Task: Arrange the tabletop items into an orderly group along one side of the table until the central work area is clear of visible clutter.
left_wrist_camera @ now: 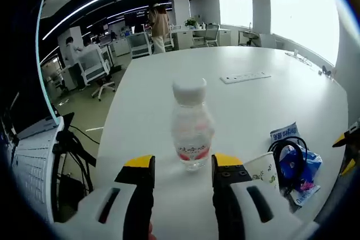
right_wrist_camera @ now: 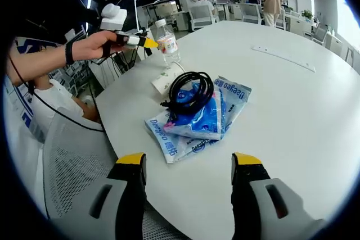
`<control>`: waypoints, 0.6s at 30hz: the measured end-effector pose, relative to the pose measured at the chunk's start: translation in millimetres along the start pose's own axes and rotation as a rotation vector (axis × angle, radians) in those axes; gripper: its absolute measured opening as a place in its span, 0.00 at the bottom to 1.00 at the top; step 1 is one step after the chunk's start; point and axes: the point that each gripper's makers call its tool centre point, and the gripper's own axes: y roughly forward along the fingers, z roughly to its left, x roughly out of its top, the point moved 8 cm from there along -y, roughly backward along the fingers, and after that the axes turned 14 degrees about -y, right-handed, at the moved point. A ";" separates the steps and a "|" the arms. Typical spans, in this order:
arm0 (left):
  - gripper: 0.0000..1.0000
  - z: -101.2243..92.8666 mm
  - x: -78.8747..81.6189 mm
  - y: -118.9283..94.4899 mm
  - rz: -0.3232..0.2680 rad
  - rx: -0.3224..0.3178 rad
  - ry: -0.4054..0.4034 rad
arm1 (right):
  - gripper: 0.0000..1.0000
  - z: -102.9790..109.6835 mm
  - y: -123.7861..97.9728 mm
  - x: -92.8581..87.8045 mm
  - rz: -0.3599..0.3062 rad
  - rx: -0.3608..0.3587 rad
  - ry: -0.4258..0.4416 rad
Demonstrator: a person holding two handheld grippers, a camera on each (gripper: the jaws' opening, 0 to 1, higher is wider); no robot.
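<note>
Since the water bottle [left_wrist_camera: 191, 125] stands upright just ahead of my left gripper [left_wrist_camera: 183, 168], cap up and long axis vertical, I would close low on the label band, squarely, to avoid tipping it. Jaws stand wide, holding nothing. Beside it lies a paper cup [left_wrist_camera: 263, 170] on its side, then the blue packets [right_wrist_camera: 197, 113] under a coiled black cable [right_wrist_camera: 188, 91]. My right gripper [right_wrist_camera: 188, 164] hovers wide, empty, near the table [right_wrist_camera: 292, 116] edge.

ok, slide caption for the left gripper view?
Open left claw facing a water bottle on the white table, paper cup and blue packets alongside.
</note>
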 end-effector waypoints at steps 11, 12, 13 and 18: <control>0.40 -7.9 -27.5 -36.3 0.019 -0.033 -0.029 | 0.60 7.7 -2.5 2.3 -0.028 0.005 -0.017; 0.41 -8.8 -29.9 -38.9 0.021 -0.035 -0.030 | 0.60 7.9 -3.1 2.4 -0.030 0.003 -0.018; 0.41 -9.9 -31.6 -41.4 0.022 -0.036 -0.030 | 0.60 8.3 -3.8 2.3 -0.034 0.002 -0.018; 0.41 -17.1 -46.2 -56.6 0.026 -0.052 -0.030 | 0.60 7.8 -8.6 0.1 -0.049 -0.011 -0.012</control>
